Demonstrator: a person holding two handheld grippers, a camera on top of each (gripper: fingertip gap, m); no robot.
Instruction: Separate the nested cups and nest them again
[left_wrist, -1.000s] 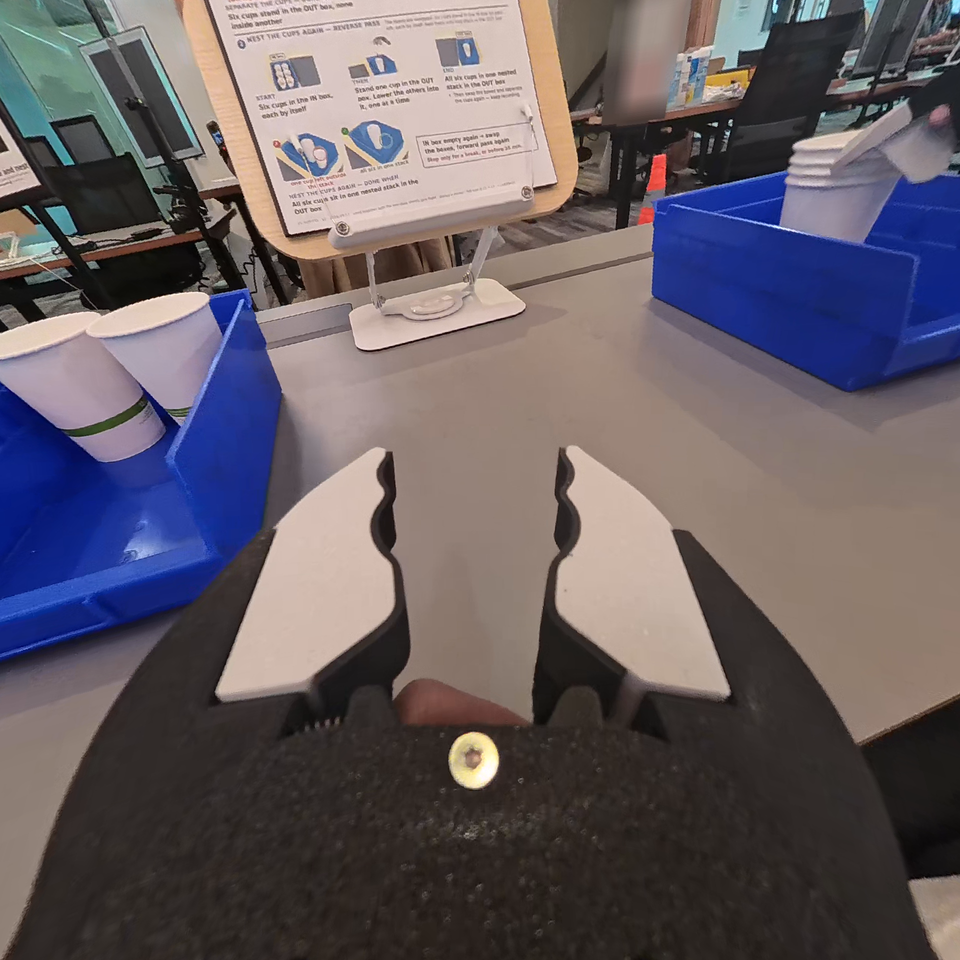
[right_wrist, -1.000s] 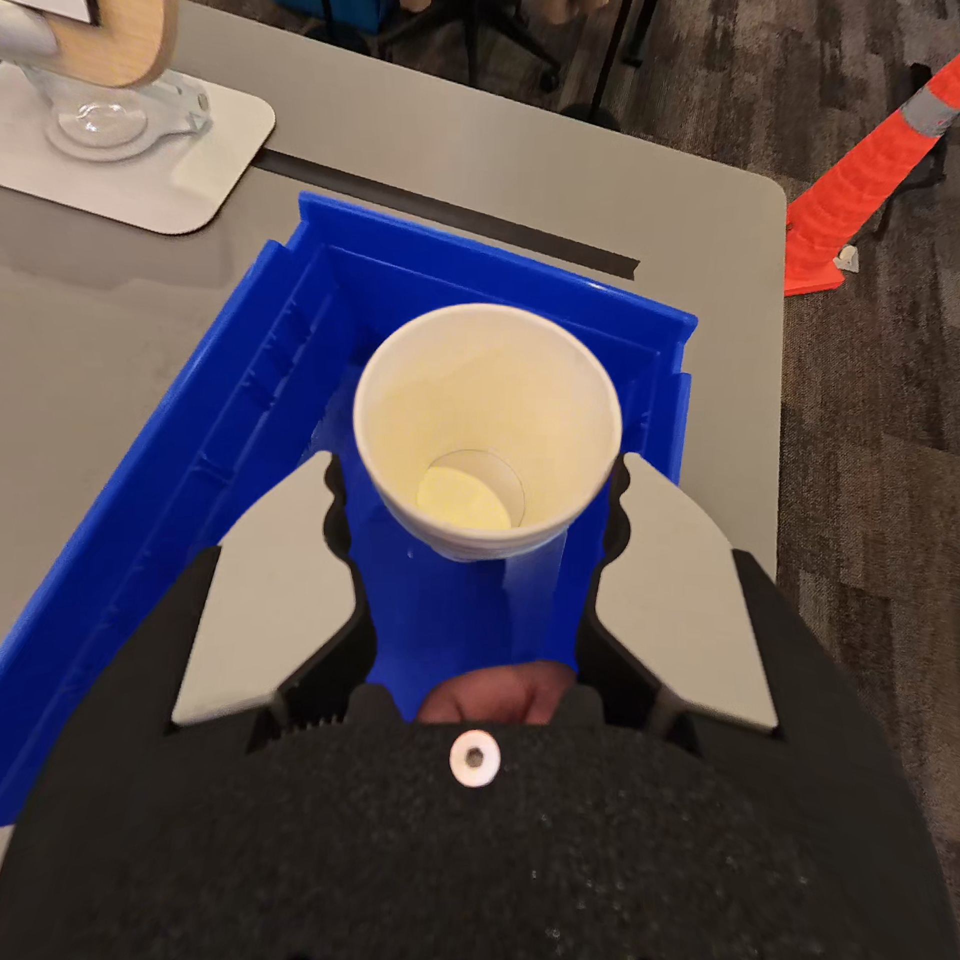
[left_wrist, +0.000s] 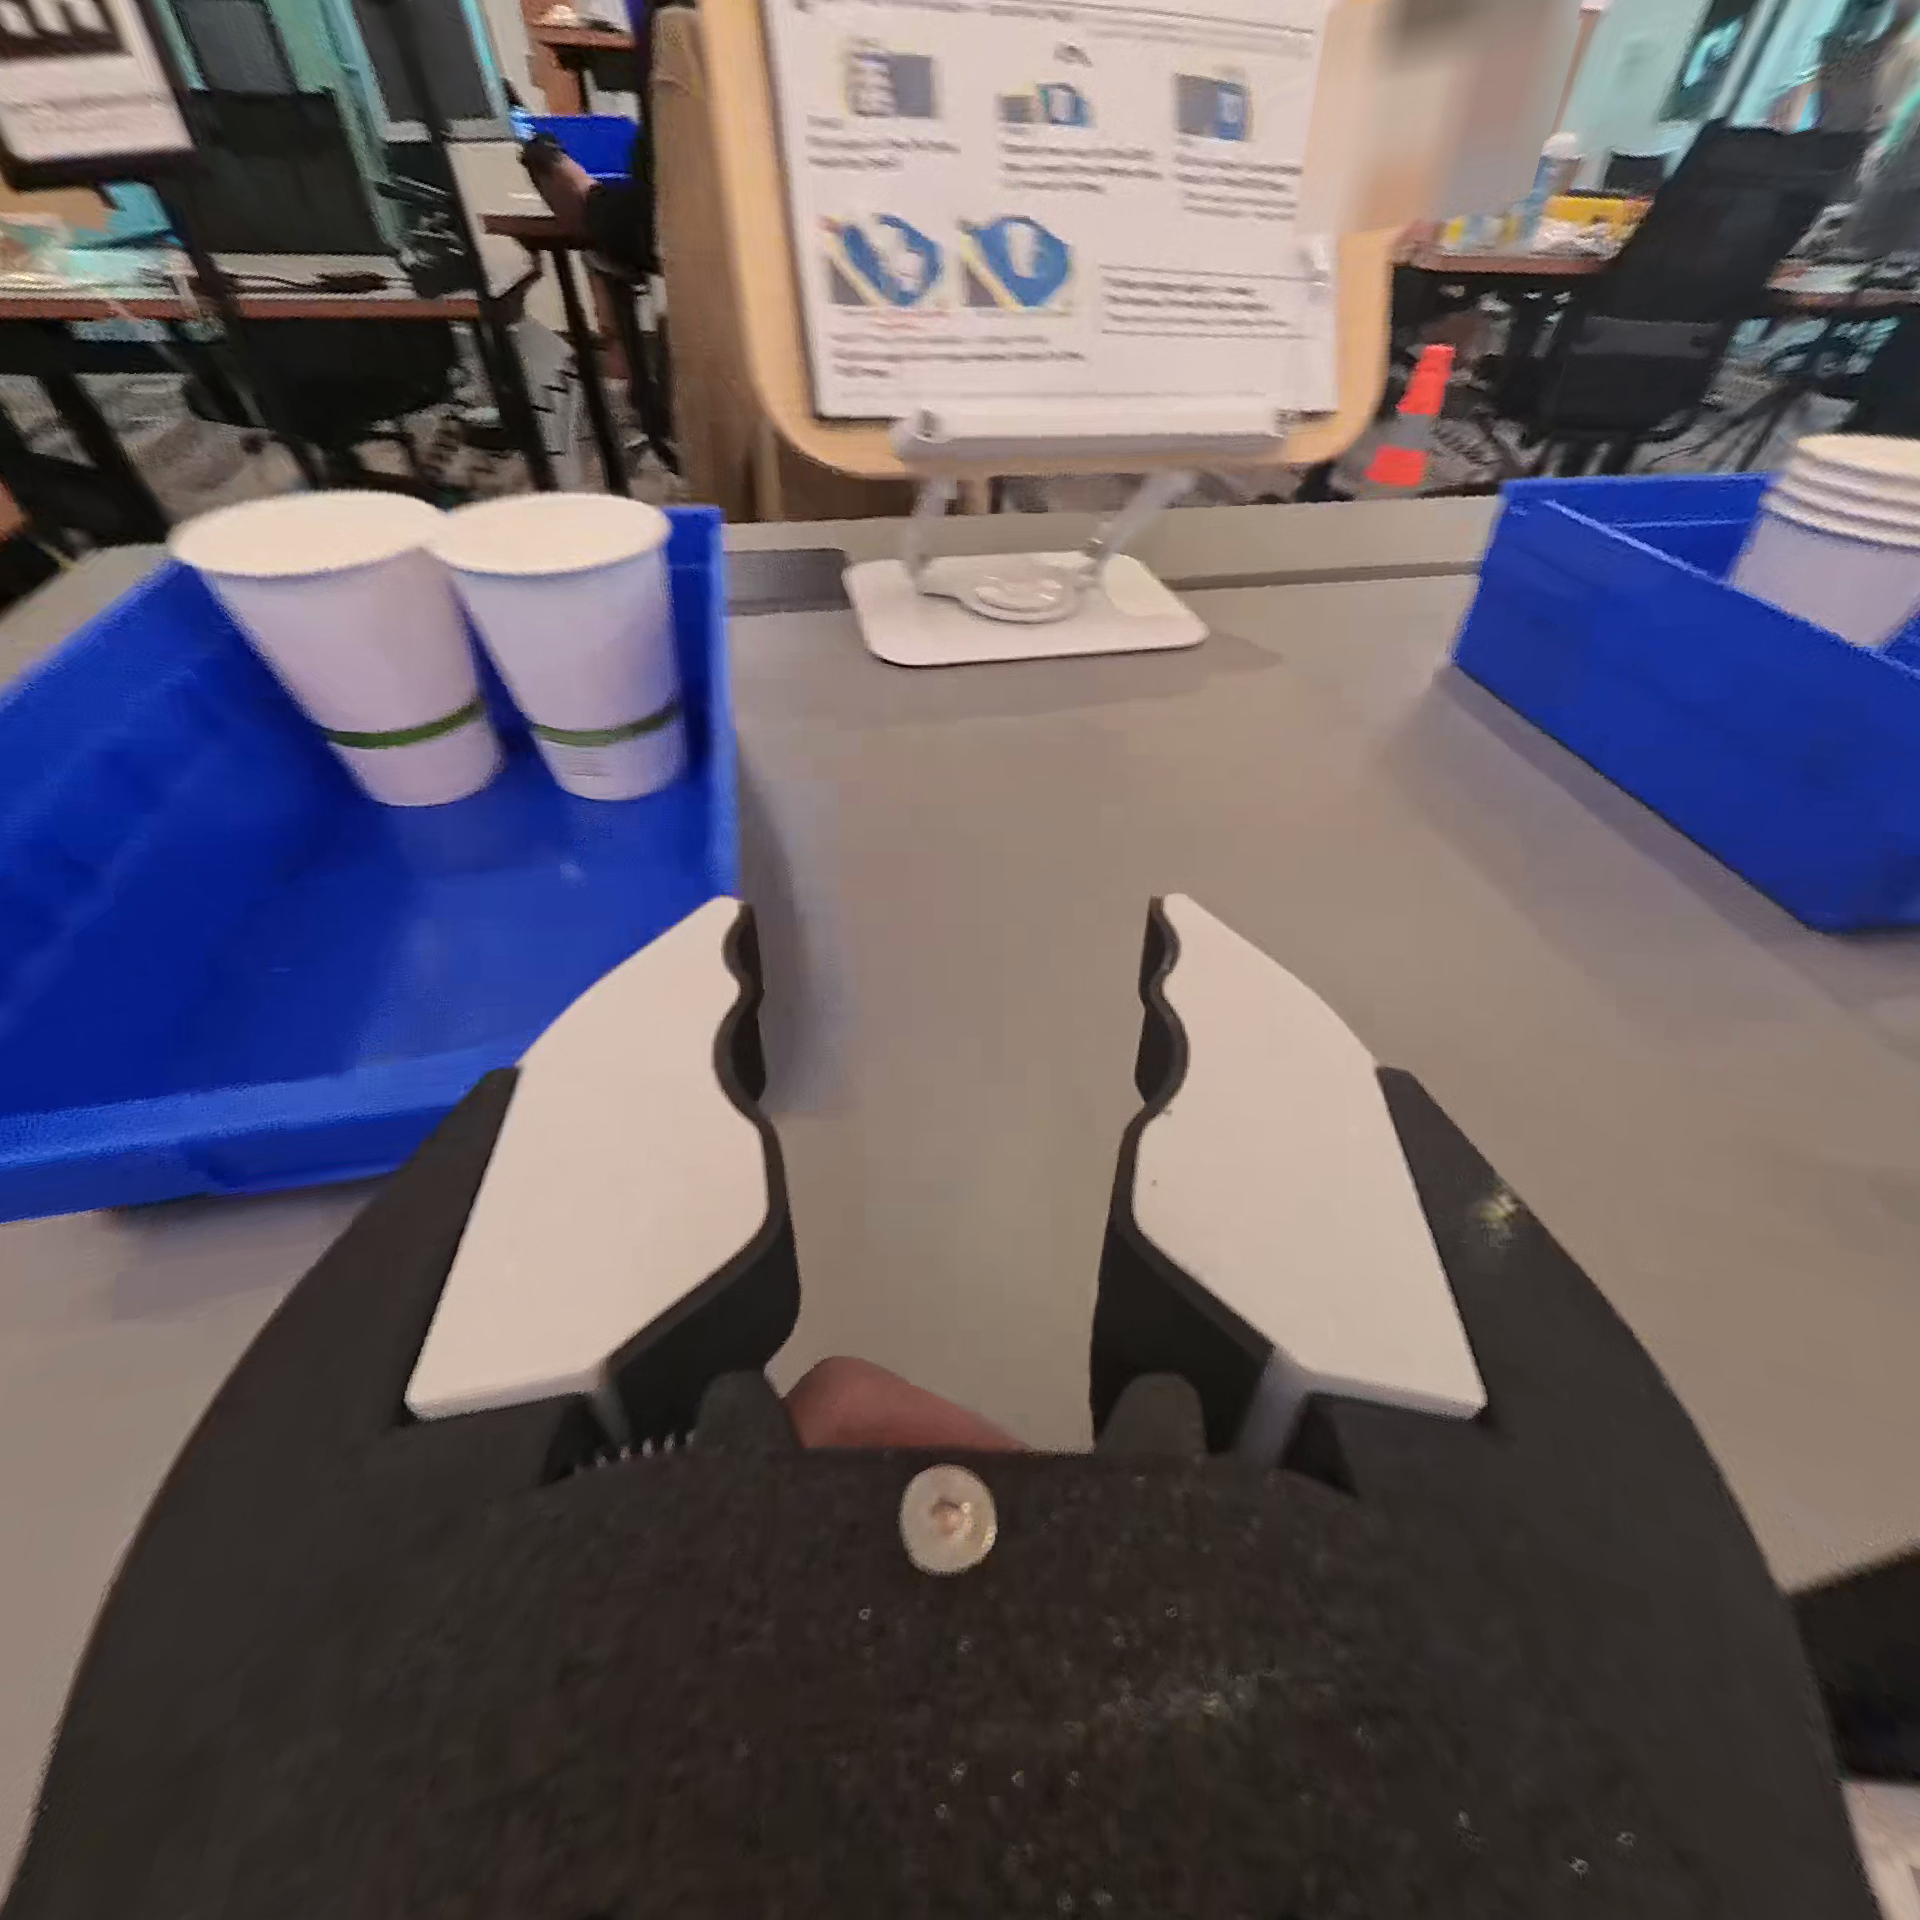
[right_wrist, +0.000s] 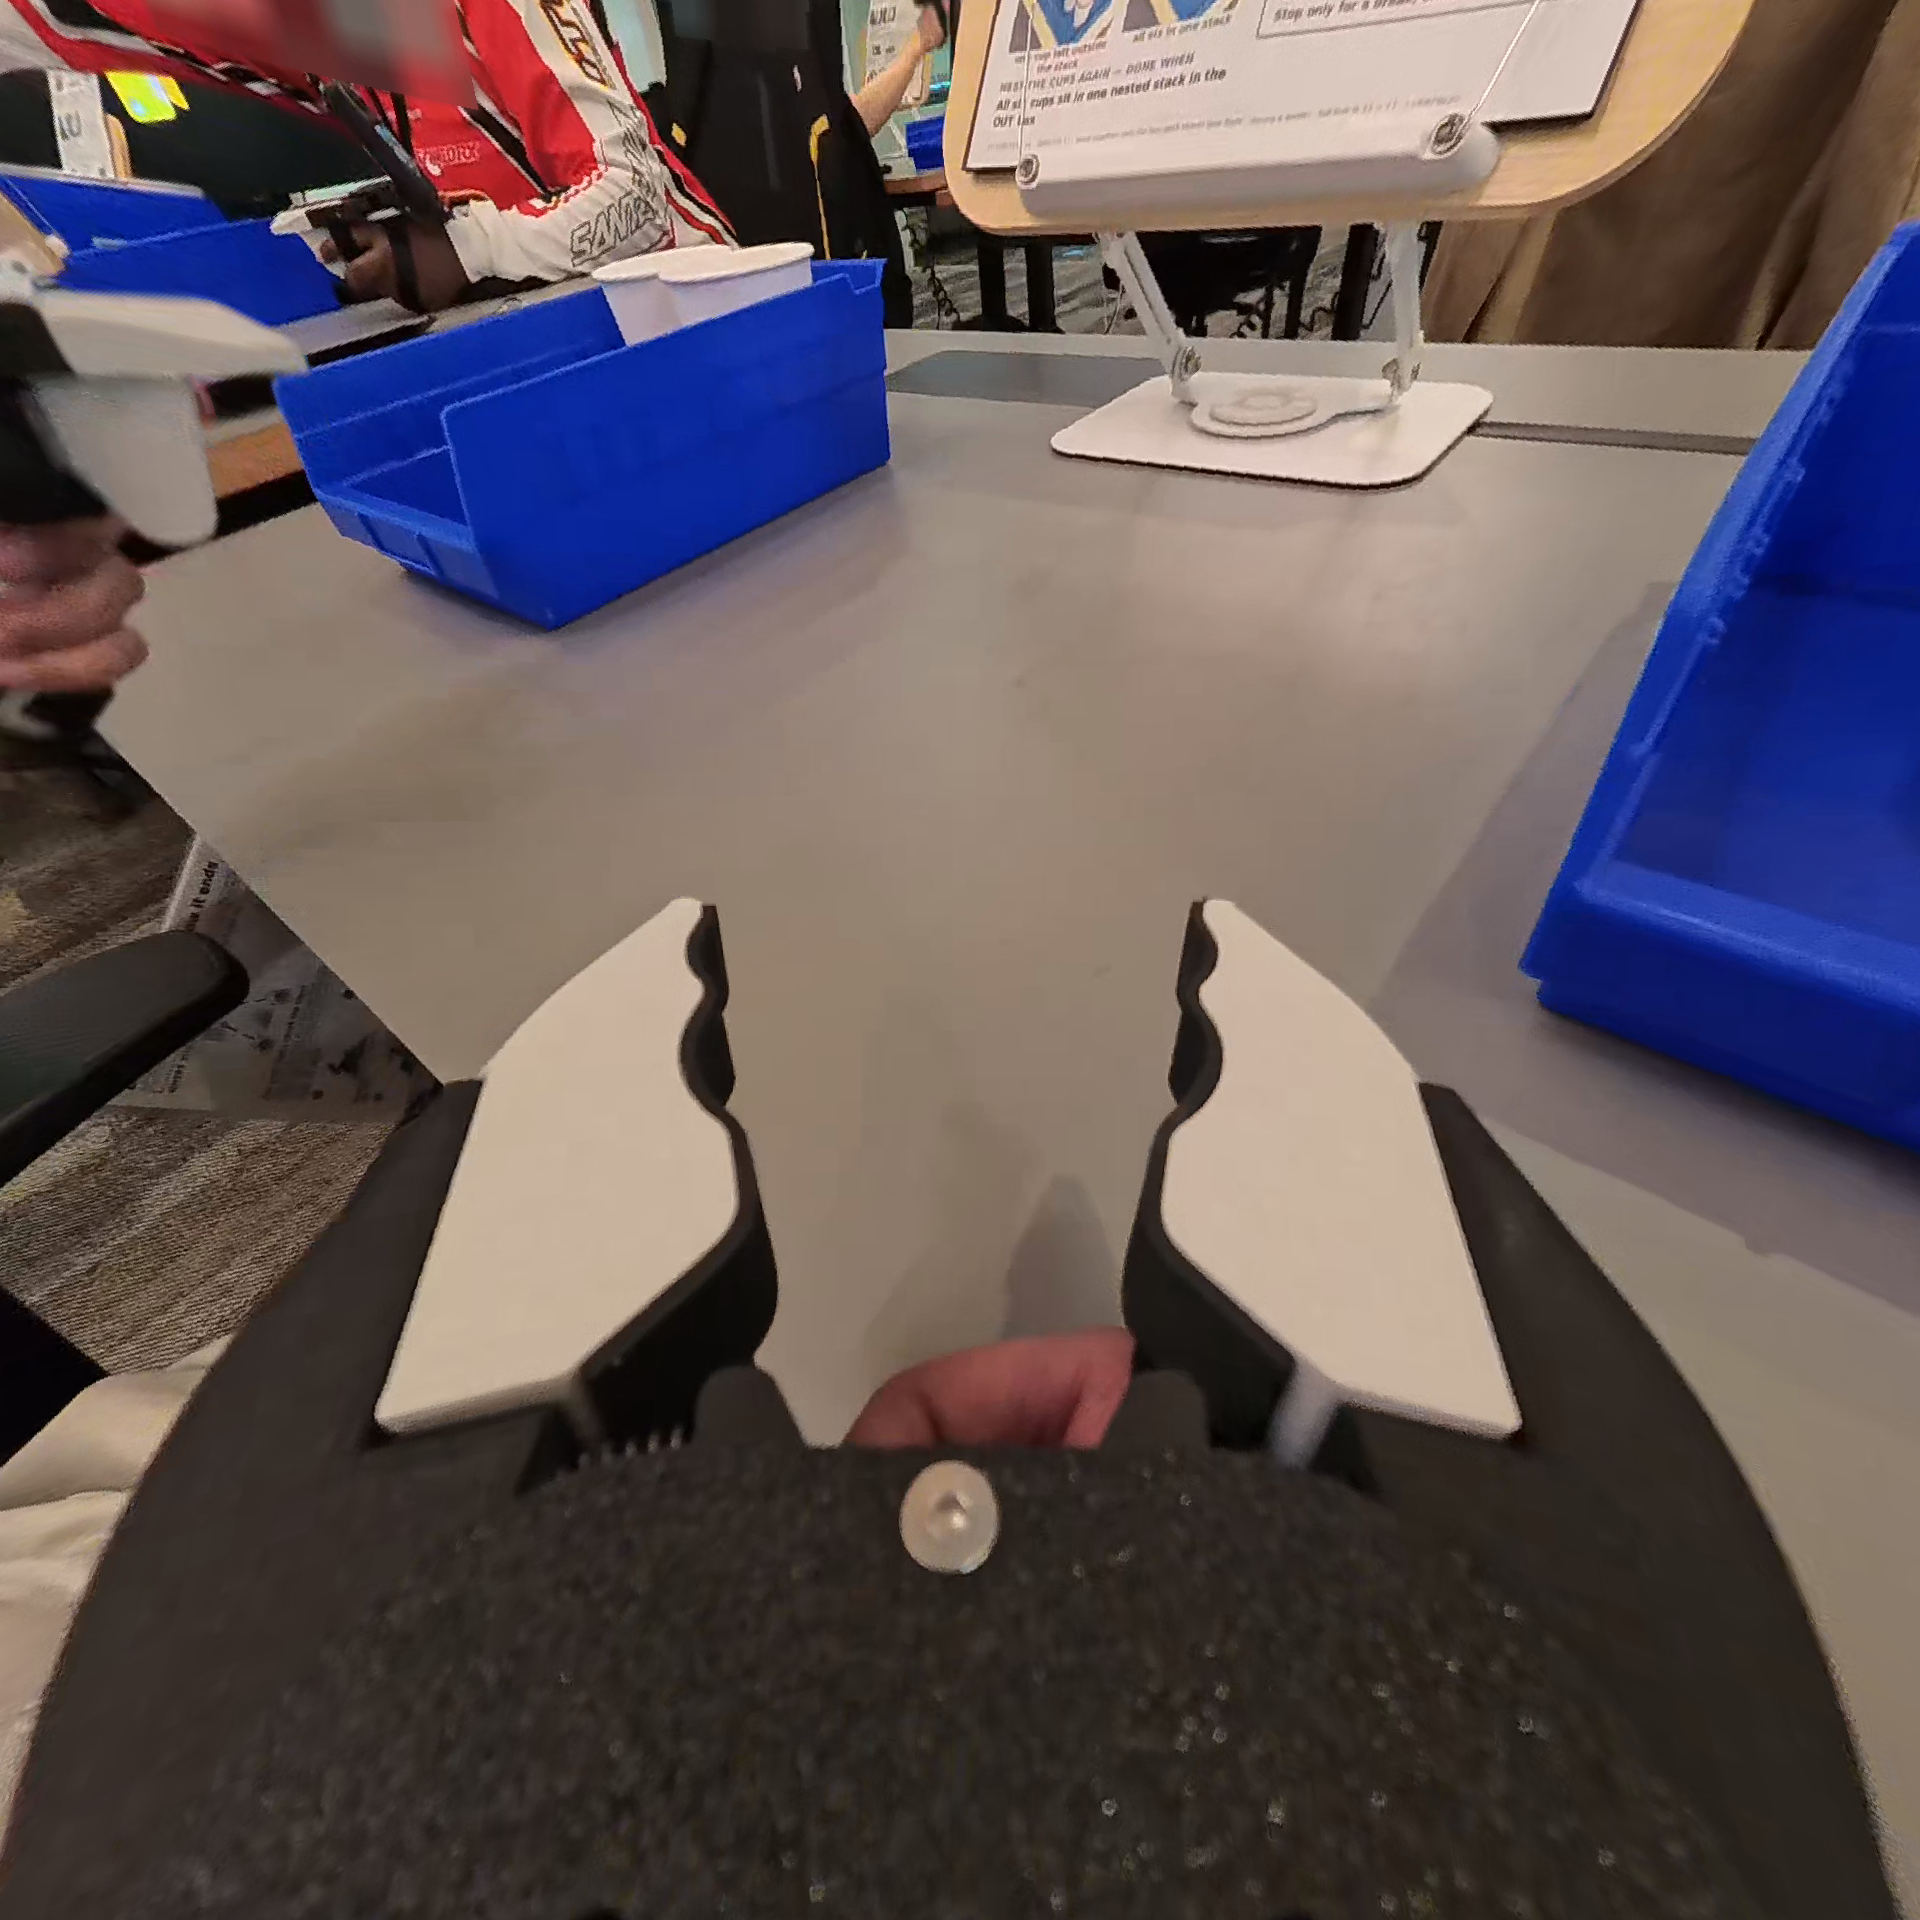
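Two white paper cups (left_wrist: 353, 644) with green bands stand apart, side by side, at the far end of the left blue bin (left_wrist: 208, 935). A nested stack of white cups (left_wrist: 1839, 530) stands in the right blue bin (left_wrist: 1662, 707). My left gripper (left_wrist: 948, 914) is open and empty over the grey table, beside the left bin's right wall. My right gripper (right_wrist: 951, 914) is open and empty above the table, left of the right bin (right_wrist: 1766, 831). In the right wrist view, the left bin (right_wrist: 644, 468) with its cups (right_wrist: 707, 286) is far off, and the left gripper (right_wrist: 125, 416) shows at the left edge.
An instruction board on a white stand (left_wrist: 1023, 613) sits at the table's far middle. An orange cone (left_wrist: 1413, 416) and office desks lie behind. A person in a red and white jacket (right_wrist: 582, 156) sits beyond the left bin. A black chair arm (right_wrist: 94, 1018) is at the table's left.
My right gripper was open around the cup stack over the right bin; it has drawn back empty and now faces across the table. My left gripper has shifted and faces the left bin more.
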